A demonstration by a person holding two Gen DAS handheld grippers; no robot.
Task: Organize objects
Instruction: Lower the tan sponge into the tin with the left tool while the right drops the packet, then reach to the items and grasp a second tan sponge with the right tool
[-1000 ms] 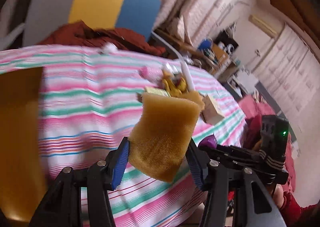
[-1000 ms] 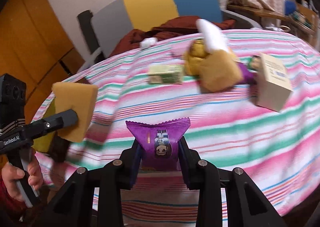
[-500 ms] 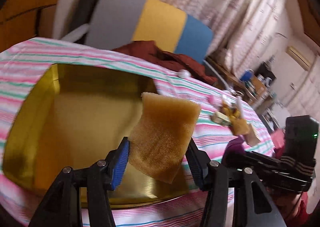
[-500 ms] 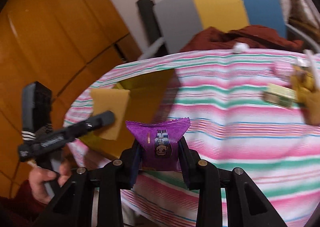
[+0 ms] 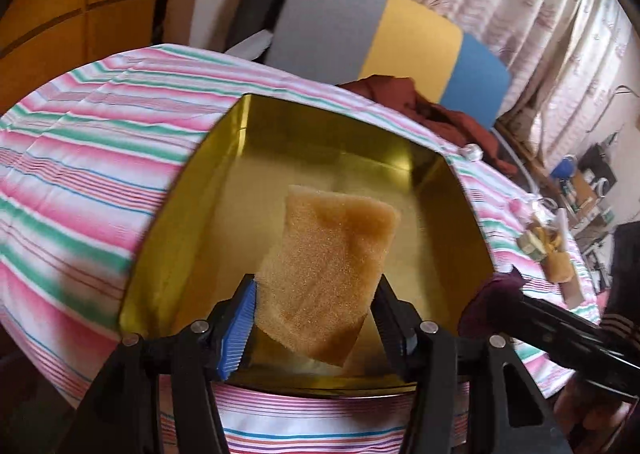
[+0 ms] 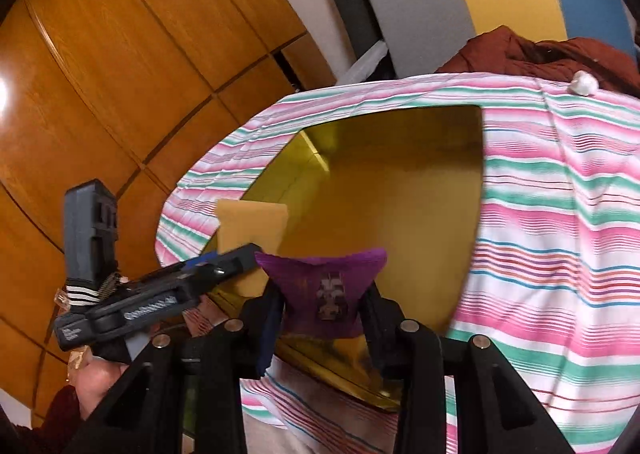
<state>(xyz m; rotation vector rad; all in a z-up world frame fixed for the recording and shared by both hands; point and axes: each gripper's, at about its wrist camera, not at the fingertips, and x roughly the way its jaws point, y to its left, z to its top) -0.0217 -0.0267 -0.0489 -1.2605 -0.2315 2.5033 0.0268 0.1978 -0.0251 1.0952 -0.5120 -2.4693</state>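
1. Step in hand, as I judge it: both loads are being delivered at once to the square gold metal tin [image 5: 224, 158], which sits open near one edge of the bench under its pink, green and white striped cloth [image 5: 92, 142].
2. The left hand-held gripper [image 5: 314, 318] carries one tan rectangular foam sponge [image 5: 328, 266] over the tin's inside. Its jaws have just been opening; the sponge sits between them, and whether the pads press it now I cannot tell.
3. The right hand-held gripper [image 6: 324, 314] carries one purple foil snack packet [image 6: 328, 290] over the tin's near rim. Its jaws have just been opening too, with the packet between them, seemingly slack.
4. Next move, in my view: open both fully so the sponge and packet drop to the tin floor, then lift clear without catching the rim.
5. Count: one tin, with nothing visibly resting on its floor; one sponge and one packet in transit; a small cluster of remaining objects [image 5: 548, 250] toward the far edge of the bench, too small to count.
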